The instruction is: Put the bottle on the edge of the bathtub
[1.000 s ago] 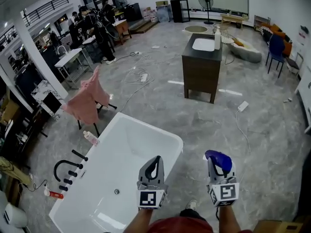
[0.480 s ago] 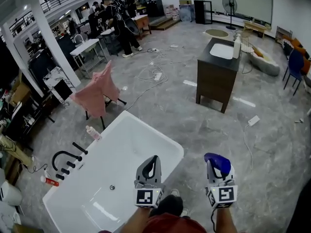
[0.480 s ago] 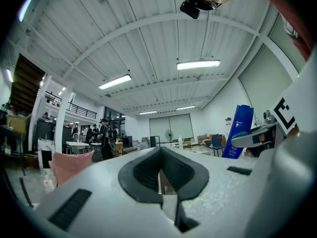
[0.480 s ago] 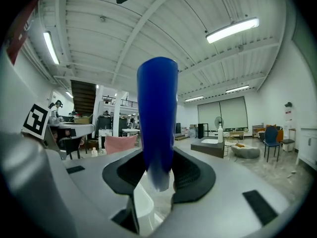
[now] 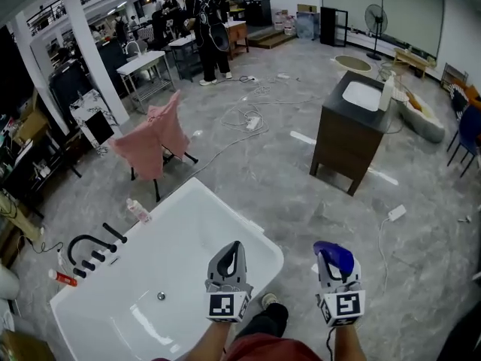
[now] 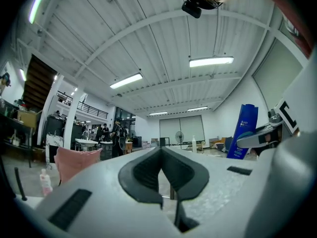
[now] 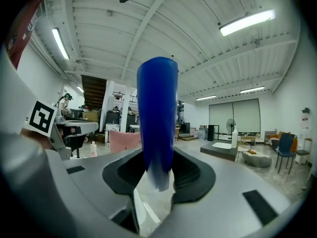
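**Mia:** Where was the blue bottle (image 7: 157,113)?

**Ben:** It was in the right gripper (image 5: 335,266). The two jaws pinched it low down, so it stood up tall and would not tip. It was up in the air over the grey floor (image 5: 301,179), not on the bathtub (image 5: 264,235) yet.

**Mia:** And the left gripper (image 5: 232,256)?

**Ben:** Its jaws were pressed together with nothing in them. It was held above the near end of the tub. I think it was just kept out of the way.

**Mia:** Where could the bottle go?

**Ben:** The white edge was close, a bit to the left of the bottle. The near corner looked bare and flat. I think that was the easy spot.

**Mia:** Was anything in the way?

**Ben:** Not near the grippers. A small pink bottle (image 5: 137,211) and the black tap (image 5: 84,248) were at the far side. But the edge was thin. Set down badly, the bottle could slip into the tub or drop to the floor.
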`<action>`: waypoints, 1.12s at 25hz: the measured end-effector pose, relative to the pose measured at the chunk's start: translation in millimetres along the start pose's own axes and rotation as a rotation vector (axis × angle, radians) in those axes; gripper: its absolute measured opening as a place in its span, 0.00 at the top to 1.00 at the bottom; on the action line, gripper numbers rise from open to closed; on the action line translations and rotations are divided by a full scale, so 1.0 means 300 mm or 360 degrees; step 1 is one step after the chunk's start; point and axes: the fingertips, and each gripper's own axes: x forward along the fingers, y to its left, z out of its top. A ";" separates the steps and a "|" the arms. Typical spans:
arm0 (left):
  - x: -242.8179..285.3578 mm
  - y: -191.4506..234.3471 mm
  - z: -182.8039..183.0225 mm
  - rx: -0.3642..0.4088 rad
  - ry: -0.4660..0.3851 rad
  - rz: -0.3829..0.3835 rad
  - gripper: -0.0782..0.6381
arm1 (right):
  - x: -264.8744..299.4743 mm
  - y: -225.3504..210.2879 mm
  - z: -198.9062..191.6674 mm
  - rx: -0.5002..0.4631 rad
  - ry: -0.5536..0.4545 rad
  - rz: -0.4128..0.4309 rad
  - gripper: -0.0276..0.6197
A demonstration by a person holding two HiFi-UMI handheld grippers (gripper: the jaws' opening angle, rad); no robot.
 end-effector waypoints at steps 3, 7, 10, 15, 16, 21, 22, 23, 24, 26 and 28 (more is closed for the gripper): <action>0.100 0.097 -0.011 0.0006 0.0004 0.0077 0.88 | 0.164 0.006 0.021 -0.0025 0.0014 0.0077 0.72; 0.195 0.245 -0.022 0.0064 0.0011 0.0224 0.88 | 0.400 0.054 0.059 -0.0054 0.0024 0.0226 0.72; 0.255 0.357 -0.015 0.0079 -0.0028 0.0337 0.88 | 0.563 0.107 0.083 -0.0072 0.0022 0.0337 0.72; 0.311 0.565 -0.027 0.0089 -0.0020 0.0526 0.88 | 0.825 0.241 0.125 -0.0102 0.0013 0.0545 0.72; 0.315 0.605 -0.033 0.0089 -0.0014 0.0556 0.88 | 0.868 0.273 0.132 -0.0111 0.0010 0.0586 0.72; 0.297 0.784 -0.042 0.0056 -0.0016 0.0739 0.88 | 1.040 0.436 0.175 -0.0149 -0.0021 0.0789 0.72; 0.288 0.815 -0.042 0.0055 -0.0015 0.0774 0.88 | 1.069 0.466 0.178 -0.0139 -0.0021 0.0819 0.72; 0.277 0.844 -0.041 0.0061 -0.0013 0.0806 0.88 | 1.096 0.495 0.181 -0.0130 -0.0022 0.0846 0.72; 0.265 0.870 -0.038 0.0076 -0.0012 0.0836 0.88 | 1.119 0.524 0.186 -0.0130 -0.0027 0.0873 0.72; 0.232 0.918 -0.033 0.0107 -0.0010 0.0897 0.88 | 1.151 0.587 0.205 -0.0135 -0.0039 0.0933 0.72; 0.197 0.962 -0.036 0.0111 0.0000 0.0960 0.88 | 1.174 0.652 0.217 -0.0142 -0.0049 0.0999 0.72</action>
